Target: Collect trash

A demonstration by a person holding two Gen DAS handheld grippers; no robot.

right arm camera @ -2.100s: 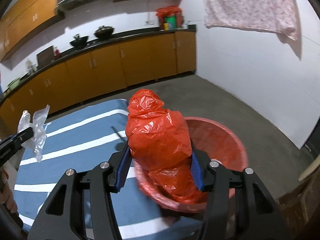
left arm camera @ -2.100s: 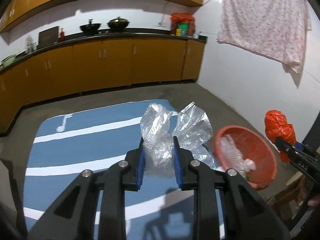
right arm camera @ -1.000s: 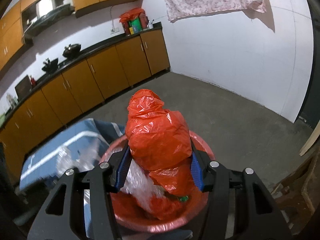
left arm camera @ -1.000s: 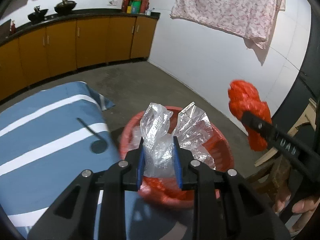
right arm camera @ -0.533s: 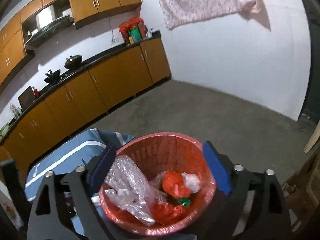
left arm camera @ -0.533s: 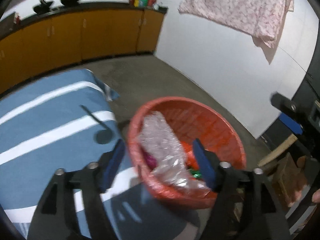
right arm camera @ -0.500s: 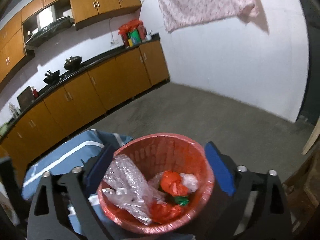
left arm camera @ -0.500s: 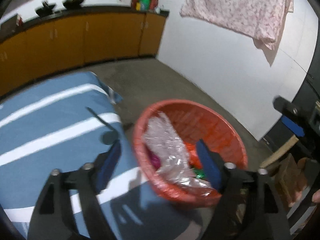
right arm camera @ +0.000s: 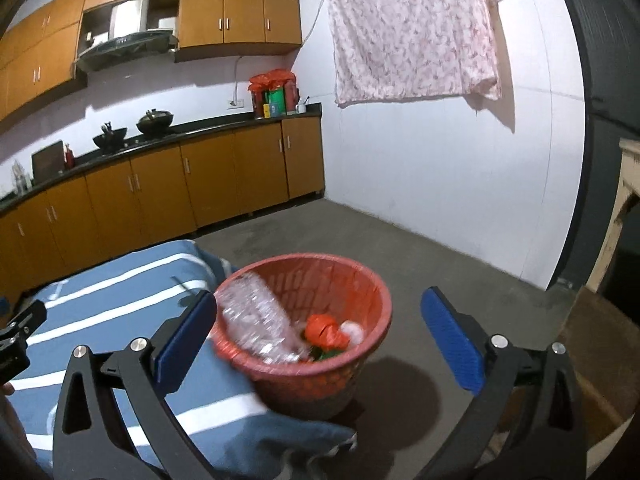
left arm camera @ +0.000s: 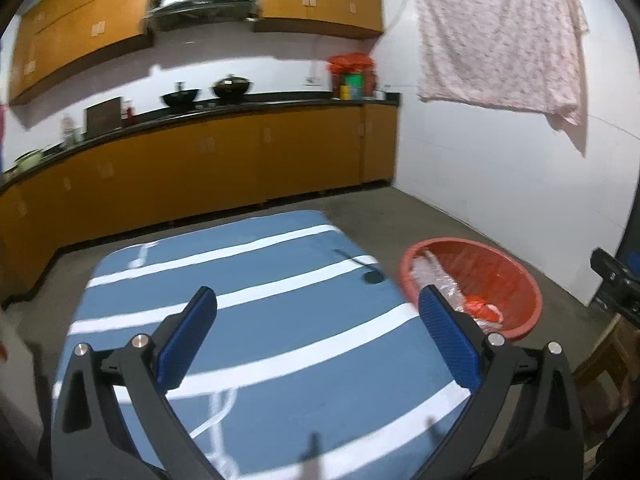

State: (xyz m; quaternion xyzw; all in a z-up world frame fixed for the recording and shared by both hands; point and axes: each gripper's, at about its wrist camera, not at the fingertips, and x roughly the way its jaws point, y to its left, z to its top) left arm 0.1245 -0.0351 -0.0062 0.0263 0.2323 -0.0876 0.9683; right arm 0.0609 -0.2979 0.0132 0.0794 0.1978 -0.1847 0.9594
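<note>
The blue striped desk [left arm camera: 256,320] looks bare, the red basket [right arm camera: 360,280] on the floor off its right edge holds the clear plastic [right arm camera: 256,320] and red bag [right arm camera: 324,330], and with both the left hand-held gripper [left arm camera: 316,320] and right hand-held gripper [right arm camera: 320,316] having just been opening, released and empty, the tall plastic could topple out if a gripper clips the rim.

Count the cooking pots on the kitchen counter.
2, both on the black counter: an open black wok to the left, and a lidded pot beside it on its right. Other cookware could sit hidden behind items further left.

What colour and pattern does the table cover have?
The table cover is blue with white stripes; the left wrist view shows it best.
</note>
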